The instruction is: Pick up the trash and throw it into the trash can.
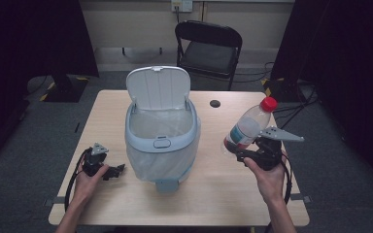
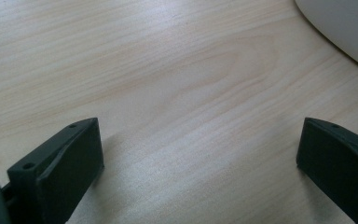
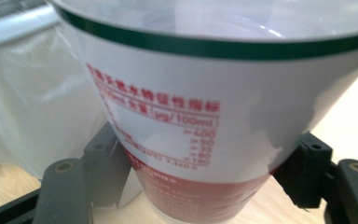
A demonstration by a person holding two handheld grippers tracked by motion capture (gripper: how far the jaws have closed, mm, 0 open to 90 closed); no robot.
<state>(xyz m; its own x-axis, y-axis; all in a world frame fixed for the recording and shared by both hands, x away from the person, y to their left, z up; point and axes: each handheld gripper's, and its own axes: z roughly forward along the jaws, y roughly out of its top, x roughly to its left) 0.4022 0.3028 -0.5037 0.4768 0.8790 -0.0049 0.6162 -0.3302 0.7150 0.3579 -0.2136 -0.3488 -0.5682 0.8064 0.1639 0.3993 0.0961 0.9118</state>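
Surface: pale wood table (image 1: 213, 194), grain sharp in the left gripper view. Room dim: grey carpet, black drapes (image 1: 29, 39) both sides, black folding chair (image 1: 208, 46) beyond the far edge.

Near edge, high view: left gripper (image 1: 118, 169) rests low on the table just beside the bin, jaws released and wide apart, bare wood between them. Right gripper (image 1: 236, 154) is raised off the table, clamped on the lower body of a plastic bottle (image 1: 249, 124); the bottle tilts, red cap up and away to the right of the bin.

Mid-table: pale blue pedal bin (image 1: 161, 143), lid upright, clear liner inside.

Right gripper view alone gives the bottle label (image 3: 177, 121): white with red print and a green band, both pads pressed on its sides, liner (image 3: 32, 107) behind at left. Left gripper view catches a corner of the bin wall (image 2: 349, 28).

Label print blurred, unreadable. Bottle contents not discernible. Bin interior mostly hidden by its rim.
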